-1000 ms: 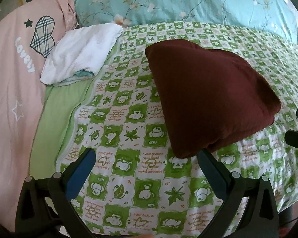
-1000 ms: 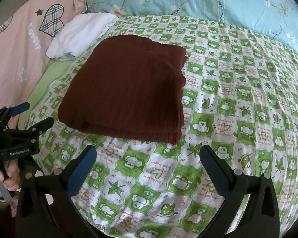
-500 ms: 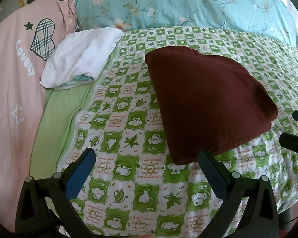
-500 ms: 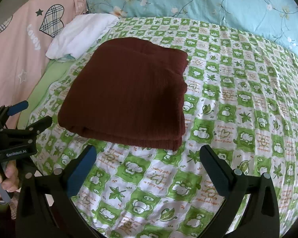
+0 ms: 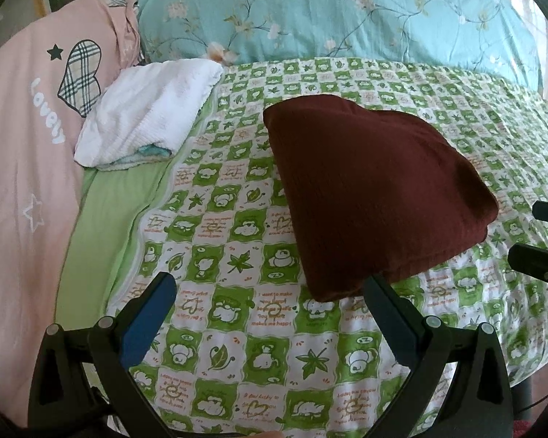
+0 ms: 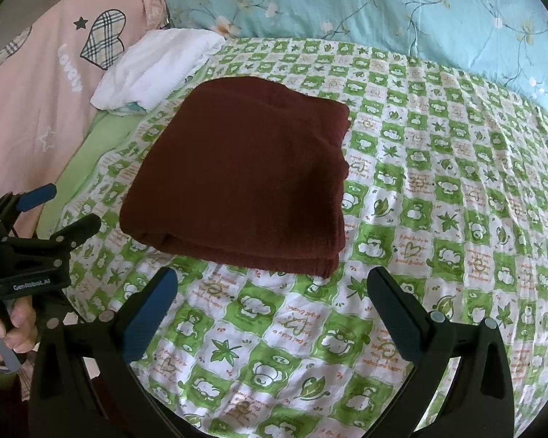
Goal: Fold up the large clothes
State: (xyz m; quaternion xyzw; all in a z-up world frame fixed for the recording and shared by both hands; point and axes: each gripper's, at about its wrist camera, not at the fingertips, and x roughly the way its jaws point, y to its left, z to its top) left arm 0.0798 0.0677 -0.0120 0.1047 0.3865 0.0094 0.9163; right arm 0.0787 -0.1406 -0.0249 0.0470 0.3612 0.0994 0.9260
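Both grippers spread, empty: left gripper (image 5: 268, 301), right gripper (image 6: 270, 297) | maroon garment (image 6: 244, 189) lies folded compactly on bedspread (image 6: 438, 219) | folding judged complete; only tidying possibly left.

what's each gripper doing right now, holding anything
Left gripper: jaws open, holding nothing, short of the folded maroon garment.
Right gripper: jaws open, holding nothing.

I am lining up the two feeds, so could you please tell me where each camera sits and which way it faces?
Left wrist: on the left gripper, facing across the bed; maroon folded garment ahead-right; right gripper's fingers at the right edge.
Right wrist: on the right gripper, garment straight ahead; left gripper and hand at the left edge.
Shared: garment, white towel, green checked sheet.
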